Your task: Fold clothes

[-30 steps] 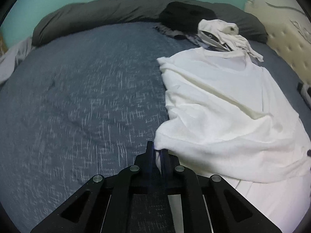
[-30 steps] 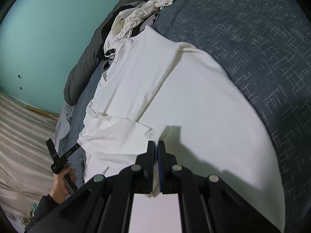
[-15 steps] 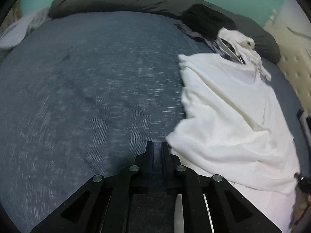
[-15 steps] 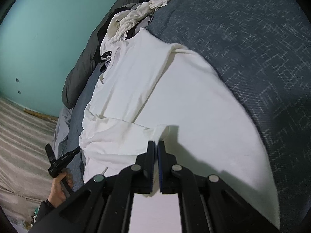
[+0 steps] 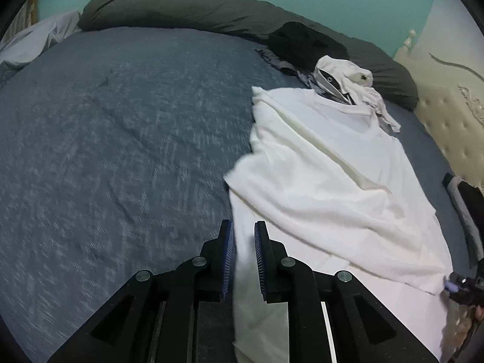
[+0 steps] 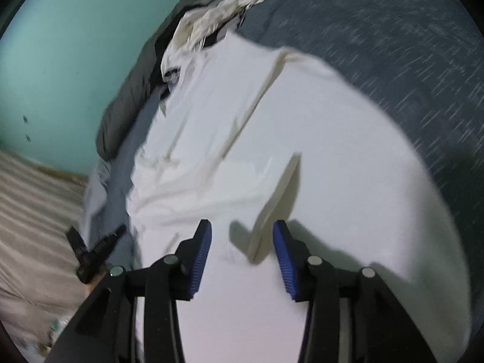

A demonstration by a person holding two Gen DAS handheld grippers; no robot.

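A white T-shirt (image 5: 326,181) lies on the blue-grey bed (image 5: 121,136), its left side folded over the middle. My left gripper (image 5: 243,236) is open over the shirt's lower left edge, with cloth showing between the jaws but not pinched. In the right wrist view the same shirt (image 6: 317,151) fills the middle. My right gripper (image 6: 242,236) is open wide just above it, and a loose fold edge (image 6: 278,199) of the cloth stands between the jaws.
A heap of white and dark clothes (image 5: 341,78) lies at the shirt's collar. A dark rolled duvet (image 5: 211,9) runs along the far side. A cream tufted headboard (image 5: 447,127) is at the right. The left gripper shows at the bed's edge (image 6: 93,251).
Both grippers were shut on the shirt's edge and have opened and let it go. The folded flap now rests on the shirt. The right view is blurred from motion.
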